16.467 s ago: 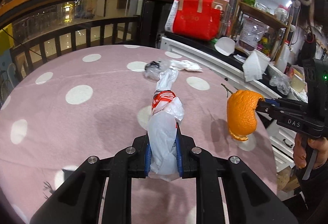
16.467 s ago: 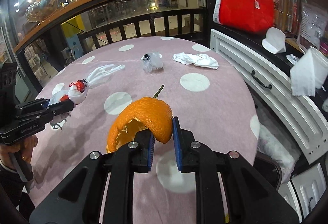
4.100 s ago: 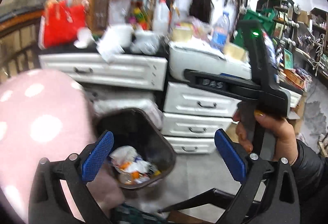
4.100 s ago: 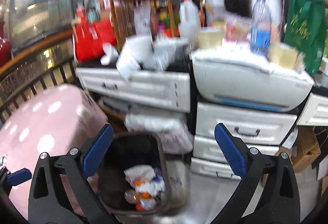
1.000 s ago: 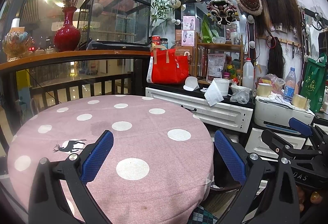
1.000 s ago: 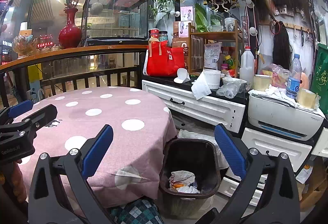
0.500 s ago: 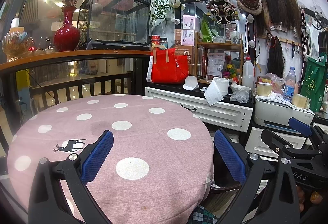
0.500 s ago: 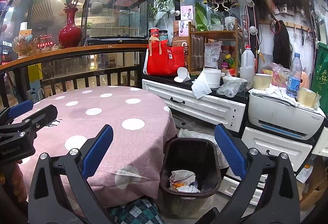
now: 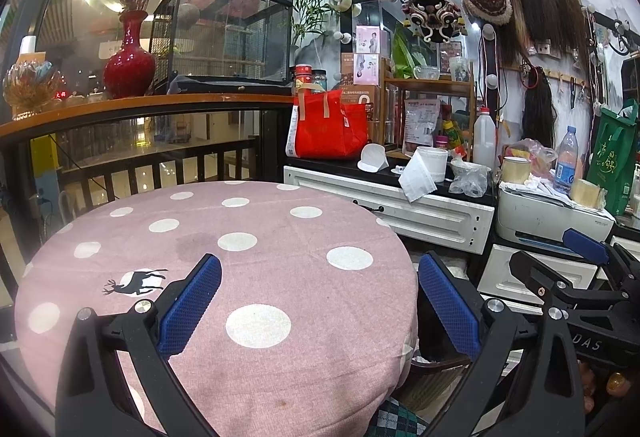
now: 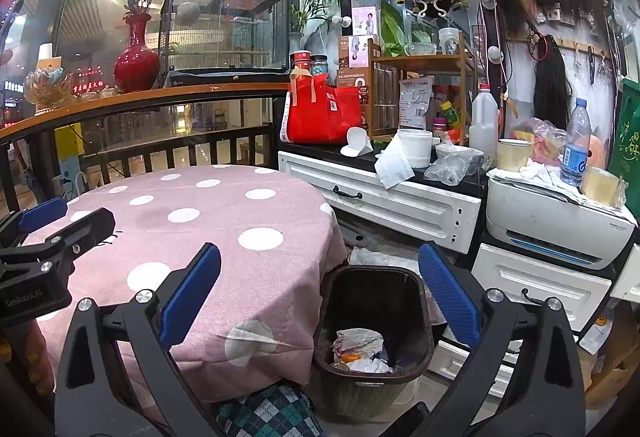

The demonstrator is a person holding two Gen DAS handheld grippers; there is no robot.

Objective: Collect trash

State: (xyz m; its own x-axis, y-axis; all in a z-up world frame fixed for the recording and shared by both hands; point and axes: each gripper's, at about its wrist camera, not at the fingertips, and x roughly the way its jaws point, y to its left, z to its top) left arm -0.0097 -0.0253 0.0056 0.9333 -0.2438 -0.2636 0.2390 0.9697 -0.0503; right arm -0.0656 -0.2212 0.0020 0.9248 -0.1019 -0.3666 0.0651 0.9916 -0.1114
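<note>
**Operator:** Cluttered shop corner on my feeds. Starting at the left, the railing (image 9: 140, 157), then the round table (image 9: 280, 237) in its pink dotted cloth, with nothing lying on it that I can see.

**Colleague:** And your tools?

**Operator:** My left gripper (image 9: 320, 309) hangs over the table's near edge, blue pads spread wide, nothing between them. My right gripper (image 10: 320, 301) is equally wide and empty, pointed down past the table's rim. I'd say both are held back and level like this for a look over the whole scene.

**Colleague:** Where's the trash?

**Operator:** In the bin (image 10: 420, 301), on the floor between the table and the white drawers (image 10: 400, 205). I can see crumpled paper (image 10: 358, 341) at the bottom, with something orange tucked in it. It's nowhere near full.

**Colleague:** Further right?

**Operator:** A countertop crowded with a red bag (image 10: 320, 113), tubs and a jug, then a printer (image 10: 556, 225) with a water bottle (image 10: 576, 145) on top. That reads as the shop's own stuff, not litter. Judging from the bare table, collecting looks finished.
</note>
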